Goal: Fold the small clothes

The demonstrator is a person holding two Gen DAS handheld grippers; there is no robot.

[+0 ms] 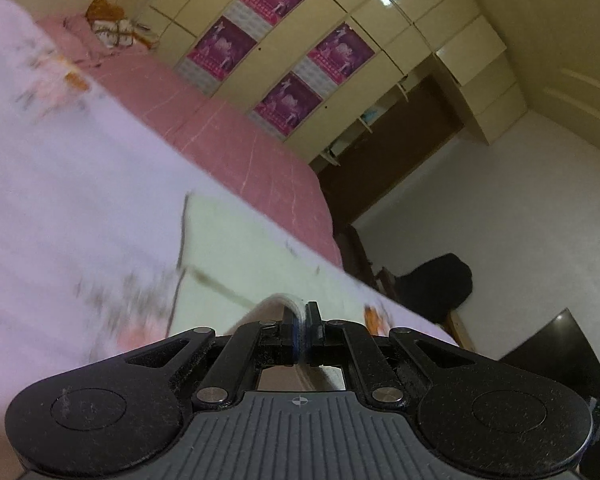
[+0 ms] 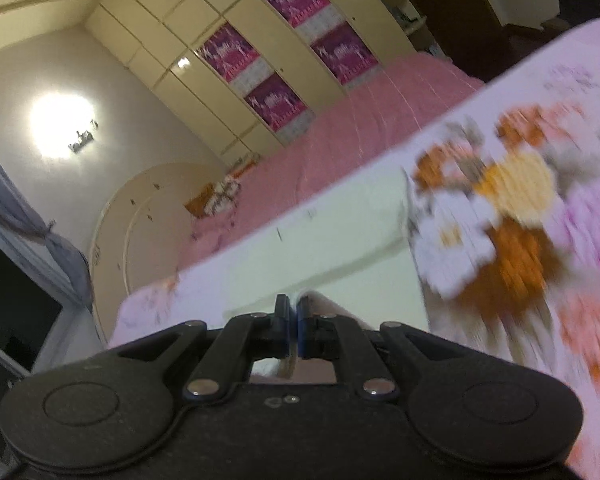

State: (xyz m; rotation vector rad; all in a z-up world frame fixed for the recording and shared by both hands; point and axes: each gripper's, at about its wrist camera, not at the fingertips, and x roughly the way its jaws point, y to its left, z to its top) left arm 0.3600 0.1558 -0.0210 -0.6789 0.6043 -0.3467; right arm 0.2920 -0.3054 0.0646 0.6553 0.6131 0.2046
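Observation:
A small pale cream garment [image 1: 240, 248] lies on a lilac flowered sheet [image 1: 80, 200]; both are blurred by motion. My left gripper [image 1: 302, 312] is shut, and a folded white edge of the garment [image 1: 290, 303] is pinched between its pads. In the right wrist view the same garment [image 2: 340, 232] spreads ahead of my right gripper [image 2: 293, 308], which is shut with a thin white edge of the cloth caught at its fingertips. The garment's near part hangs down under both grippers, mostly hidden by their bodies.
The flowered sheet [image 2: 520, 200] covers the near side of a bed with a pink cover [image 1: 220, 120]. A patterned bundle [image 1: 112, 28] sits by the headboard [image 2: 140, 220]. A cream wardrobe with purple posters [image 1: 284, 40] stands behind. A black bag [image 1: 436, 280] lies on the floor.

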